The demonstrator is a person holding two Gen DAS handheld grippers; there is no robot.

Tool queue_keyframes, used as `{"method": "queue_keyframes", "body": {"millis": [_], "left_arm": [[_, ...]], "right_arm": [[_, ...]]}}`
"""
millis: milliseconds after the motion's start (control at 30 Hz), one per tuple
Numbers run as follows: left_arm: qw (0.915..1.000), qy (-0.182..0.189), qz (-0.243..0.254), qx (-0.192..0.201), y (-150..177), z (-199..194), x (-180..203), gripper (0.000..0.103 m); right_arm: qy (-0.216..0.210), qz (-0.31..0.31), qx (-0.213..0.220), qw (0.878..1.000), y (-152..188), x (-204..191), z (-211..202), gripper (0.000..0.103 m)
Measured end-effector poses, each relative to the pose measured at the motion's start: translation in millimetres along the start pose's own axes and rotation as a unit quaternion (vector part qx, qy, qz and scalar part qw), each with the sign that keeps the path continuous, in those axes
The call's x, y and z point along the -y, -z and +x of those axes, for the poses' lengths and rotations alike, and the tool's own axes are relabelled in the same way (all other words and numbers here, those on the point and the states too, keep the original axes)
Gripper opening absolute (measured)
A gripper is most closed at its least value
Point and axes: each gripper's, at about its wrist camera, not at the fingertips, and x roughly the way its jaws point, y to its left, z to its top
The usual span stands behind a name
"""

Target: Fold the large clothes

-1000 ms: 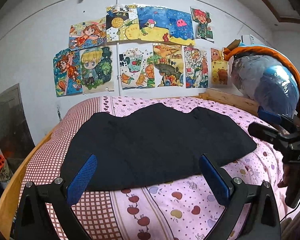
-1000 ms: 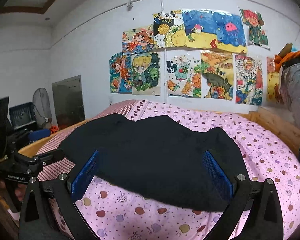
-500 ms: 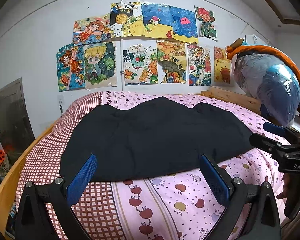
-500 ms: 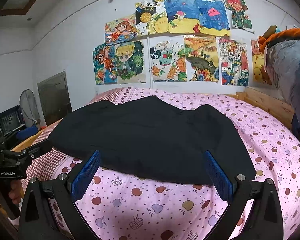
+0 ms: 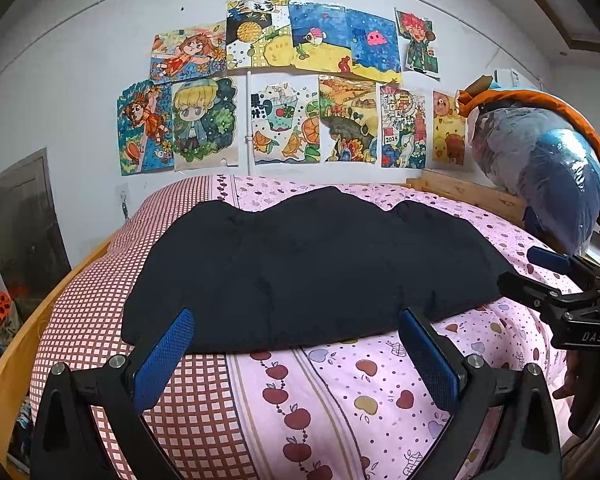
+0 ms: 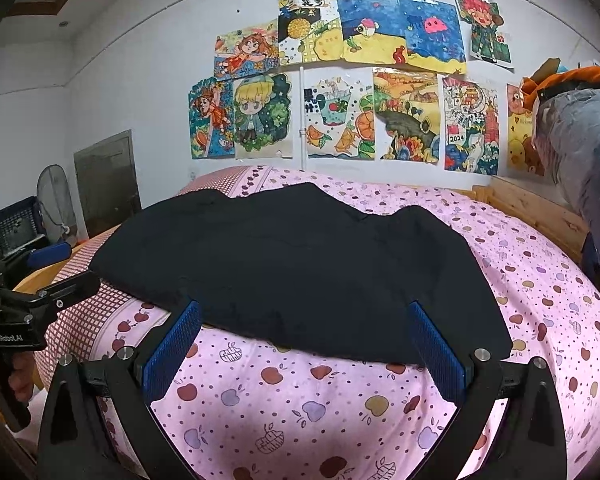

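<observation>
The black garment on the bed looks soft, floppy — I'd pinch its near hem corners, left tool and right tool both spread, empty.

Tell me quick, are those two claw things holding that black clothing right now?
Left gripper: open, fingers spread, holding nothing, just short of the black garment.
Right gripper: open, empty too, at the garment's near edge.
</observation>
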Motion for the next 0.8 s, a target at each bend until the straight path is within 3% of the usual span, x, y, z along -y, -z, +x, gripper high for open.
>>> {"method": "queue_keyframes", "body": {"millis": [800], "left_arm": [[1.0000, 0.003, -0.002, 0.000, -0.4, -0.2, -2.3, 0.103]], "right_arm": [[-0.003, 0.009, -0.016, 1.000, 1.1, 5.6, 5.9, 0.101]]}}
